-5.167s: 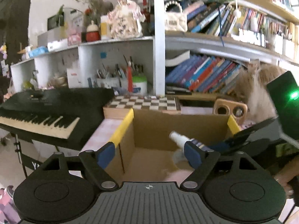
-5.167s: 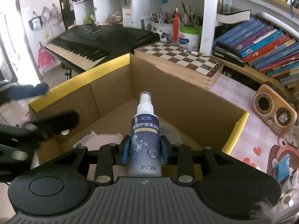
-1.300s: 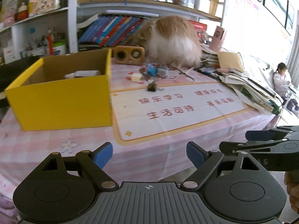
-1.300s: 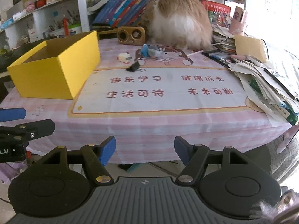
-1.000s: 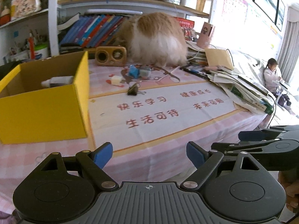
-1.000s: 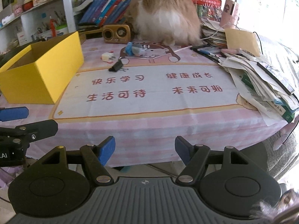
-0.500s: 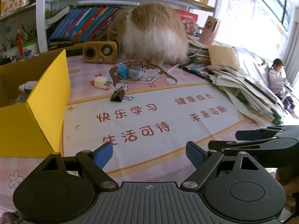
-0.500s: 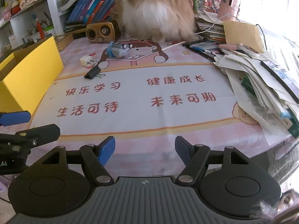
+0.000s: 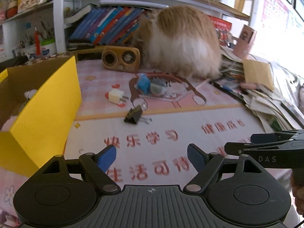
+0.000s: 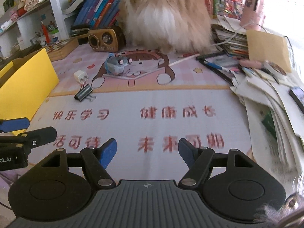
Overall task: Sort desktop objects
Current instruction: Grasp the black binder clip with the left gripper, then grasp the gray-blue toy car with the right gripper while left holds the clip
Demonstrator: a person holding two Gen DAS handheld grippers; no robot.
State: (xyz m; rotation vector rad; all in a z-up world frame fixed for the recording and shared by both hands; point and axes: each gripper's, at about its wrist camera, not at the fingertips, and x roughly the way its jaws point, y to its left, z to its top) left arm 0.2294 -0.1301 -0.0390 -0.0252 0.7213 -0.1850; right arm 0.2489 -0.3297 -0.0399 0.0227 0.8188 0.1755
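Note:
A yellow cardboard box (image 9: 47,102) stands at the left, also in the right wrist view (image 10: 24,79); a white spray bottle (image 9: 30,94) lies inside. On the pink desk mat lie a black binder clip (image 9: 134,115) (image 10: 83,93), a white plug adapter (image 9: 116,96) (image 10: 80,76) and a blue-grey toy (image 9: 150,84) (image 10: 116,63). My left gripper (image 9: 151,158) is open and empty above the mat's front. My right gripper (image 10: 147,152) is open and empty beside it, on the right.
A fluffy orange-white cat (image 9: 182,39) (image 10: 167,13) sits at the back by a wooden radio (image 9: 120,58) (image 10: 105,38). Stacked papers and pens (image 10: 266,87) crowd the right side. Bookshelves (image 9: 106,26) stand behind. A chessboard (image 10: 60,48) lies behind the box.
Both grippers have moved forward over the mat toward the small objects; the clip, plug and toy now look nearer. Both stay open and empty.

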